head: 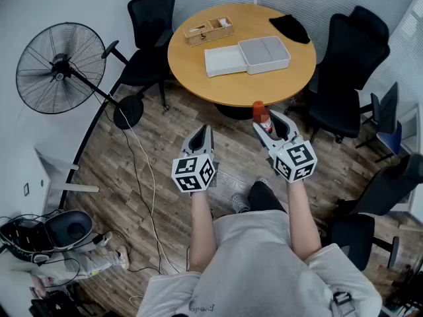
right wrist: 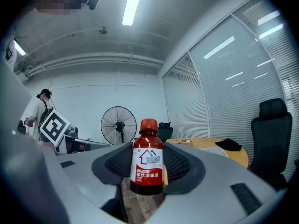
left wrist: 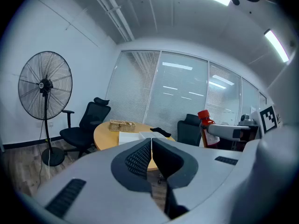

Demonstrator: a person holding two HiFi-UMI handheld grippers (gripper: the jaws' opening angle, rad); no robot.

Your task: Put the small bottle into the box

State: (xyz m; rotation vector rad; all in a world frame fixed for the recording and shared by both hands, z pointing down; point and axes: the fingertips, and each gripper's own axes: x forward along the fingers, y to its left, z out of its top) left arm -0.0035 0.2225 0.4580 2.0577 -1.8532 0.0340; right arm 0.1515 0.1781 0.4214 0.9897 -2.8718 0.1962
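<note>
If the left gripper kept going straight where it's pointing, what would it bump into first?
Most likely the round table: it sits right behind the left gripper's closed tips in its own view, and nothing shows in between. Depth is hard to judge, so I'm not certain.

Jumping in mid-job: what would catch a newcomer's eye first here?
The red-capped small bottle stands upright, clamped in the right hand-held gripper, held out just short of the round table. On that table sits the open white box, and a large standing fan fills the left of the head view.
</note>
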